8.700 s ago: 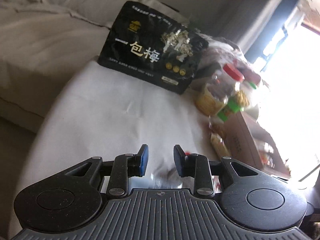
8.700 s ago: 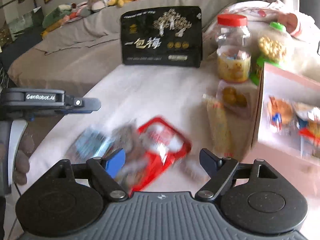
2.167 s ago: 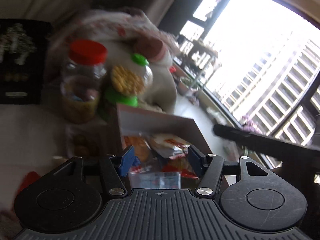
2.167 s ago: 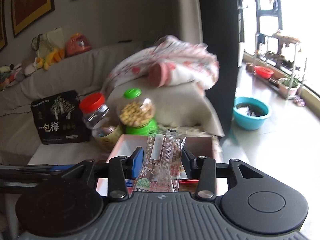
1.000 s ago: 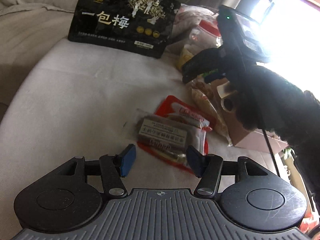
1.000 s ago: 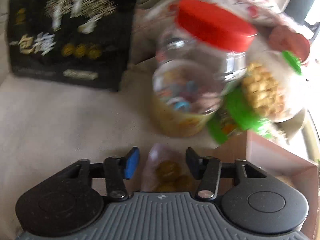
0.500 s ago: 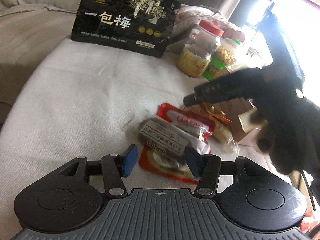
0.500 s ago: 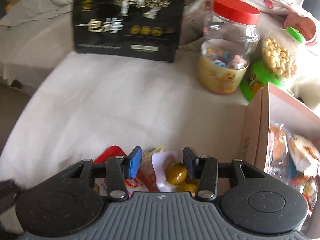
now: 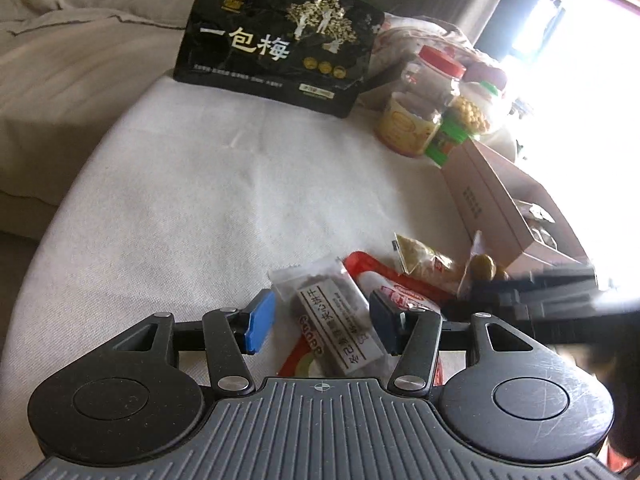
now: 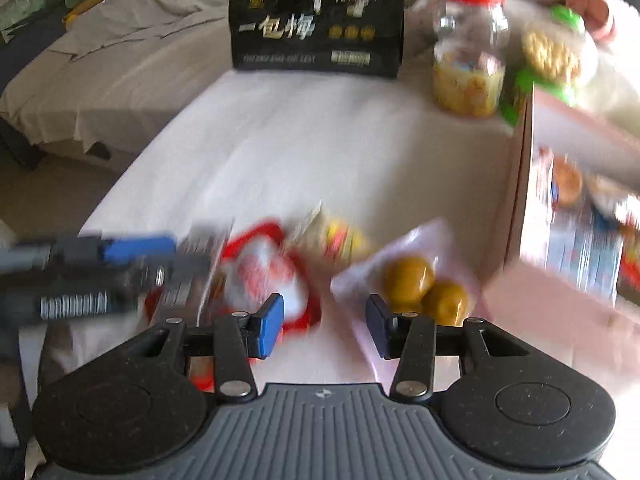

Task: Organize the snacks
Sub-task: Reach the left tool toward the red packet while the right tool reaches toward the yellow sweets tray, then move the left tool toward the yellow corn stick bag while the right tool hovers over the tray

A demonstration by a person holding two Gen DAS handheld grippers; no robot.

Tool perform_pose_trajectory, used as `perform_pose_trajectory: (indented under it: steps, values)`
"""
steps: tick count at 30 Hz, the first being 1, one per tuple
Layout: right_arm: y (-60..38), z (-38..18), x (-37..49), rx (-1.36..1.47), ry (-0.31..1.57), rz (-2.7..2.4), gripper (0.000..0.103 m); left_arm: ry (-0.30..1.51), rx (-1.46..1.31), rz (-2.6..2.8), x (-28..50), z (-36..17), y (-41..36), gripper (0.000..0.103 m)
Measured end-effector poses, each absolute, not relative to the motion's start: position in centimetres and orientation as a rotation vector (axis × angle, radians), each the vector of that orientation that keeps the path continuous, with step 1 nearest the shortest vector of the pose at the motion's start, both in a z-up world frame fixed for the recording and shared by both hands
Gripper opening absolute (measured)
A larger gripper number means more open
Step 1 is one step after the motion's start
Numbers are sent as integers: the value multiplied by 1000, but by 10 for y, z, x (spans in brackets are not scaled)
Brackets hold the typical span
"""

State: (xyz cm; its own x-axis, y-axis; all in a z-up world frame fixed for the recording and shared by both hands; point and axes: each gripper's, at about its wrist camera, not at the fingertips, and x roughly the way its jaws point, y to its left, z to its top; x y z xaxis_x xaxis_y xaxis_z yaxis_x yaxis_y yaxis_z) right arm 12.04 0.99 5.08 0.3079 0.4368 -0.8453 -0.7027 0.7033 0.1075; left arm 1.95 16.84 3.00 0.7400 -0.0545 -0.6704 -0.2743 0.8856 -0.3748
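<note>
My left gripper [image 9: 322, 324] hangs open low over a brown biscuit packet [image 9: 336, 320] in a clear wrapper, which lies between its fingers without touching the pads. Under that packet lies a red packet [image 9: 396, 286]. Beside it are a yellowish packet [image 9: 424, 260] and a clear packet of green plums [image 9: 484, 266]. My right gripper [image 10: 324, 328] is open over bare cloth, with the plum packet [image 10: 420, 280] just right of its right finger and the red packet [image 10: 268, 272] to its left. The pink box [image 10: 516, 216] with several snacks inside stands at the right.
A big black snack bag [image 9: 280, 40] stands at the table's far edge against a sofa. A red-lidded jar [image 9: 424, 100] and a green-lidded jar [image 9: 468, 116] stand behind the pink box [image 9: 500, 200]. White cloth [image 9: 200, 200] covers the round table. The view from the right wrist is blurred.
My right gripper has drawn back from the jars toward the near side and sunk low at the right of the snack pile. The left gripper has hardly moved.
</note>
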Motion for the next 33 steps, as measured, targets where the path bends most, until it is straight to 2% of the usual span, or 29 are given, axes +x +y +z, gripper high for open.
perform_pose_trajectory:
  steps: [4, 6, 8, 9, 12, 20, 22, 25, 28, 31, 33]
  values:
    - [-16, 48, 108, -287, 976, 764, 46, 731, -453, 122, 15, 37, 160, 58]
    - [-27, 53, 105, -286, 935, 749, 52, 729, -447, 103, 12, 41, 155, 58]
    - [-41, 61, 102, -291, 873, 739, 66, 740, -444, 75, 9, 44, 147, 57]
    - [-47, 63, 102, -291, 854, 737, 67, 746, -438, 57, 8, 46, 143, 55]
    - [-62, 63, 112, -256, 848, 746, 67, 758, -407, -3, 1, 53, 126, 48]
    - [-48, 48, 148, -218, 858, 678, 68, 837, -429, -163, 0, 32, 93, 42]
    - [-39, 40, 151, -188, 883, 678, 68, 838, -436, -155, 1, 27, 94, 31]
    - [-25, 31, 149, -146, 866, 648, 68, 823, -465, -130, 0, 23, 102, 24]
    - [-13, 28, 142, -175, 828, 619, 68, 805, -479, -91, -3, 21, 112, 22]
    - [-7, 28, 136, -210, 850, 652, 61, 790, -503, -60, -5, 20, 123, 21]
    - [-7, 30, 129, -215, 866, 679, 61, 781, -507, -34, -5, 21, 130, 21]
